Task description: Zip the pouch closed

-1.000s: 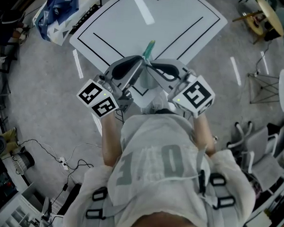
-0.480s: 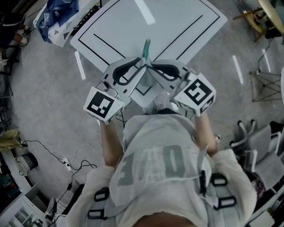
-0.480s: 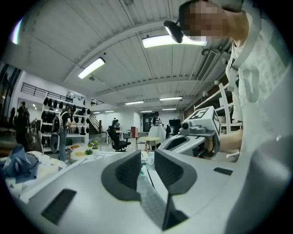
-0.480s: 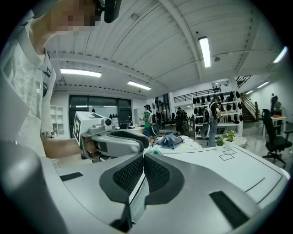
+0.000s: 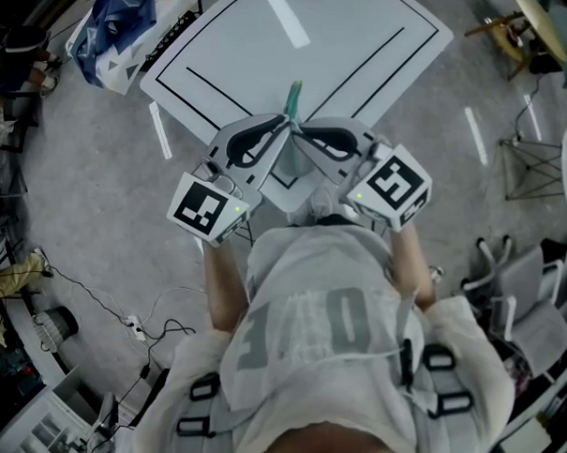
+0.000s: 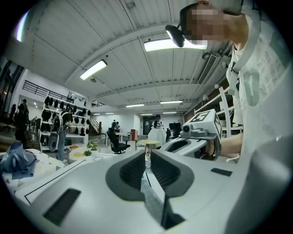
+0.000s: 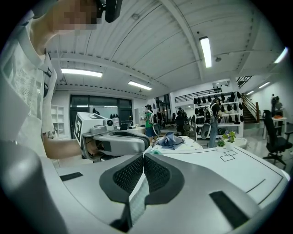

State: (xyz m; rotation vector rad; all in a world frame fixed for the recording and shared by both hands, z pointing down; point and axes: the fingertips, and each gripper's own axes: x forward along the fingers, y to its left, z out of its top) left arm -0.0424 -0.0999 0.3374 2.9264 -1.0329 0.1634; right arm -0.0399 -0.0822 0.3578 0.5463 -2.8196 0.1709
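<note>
Now the jaws of my left gripper have just been closing on the slim teal fabric pouch, held at upper centre over the white worktop. The jaws of my right gripper are clamped on its cloth. This looks like a regrip mid-zip, so next I should draw one end steadily along while the other anchors.

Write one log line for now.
left hand-held gripper: jaws just closed further, on pouch | right hand-held gripper: shut on pouch
</note>
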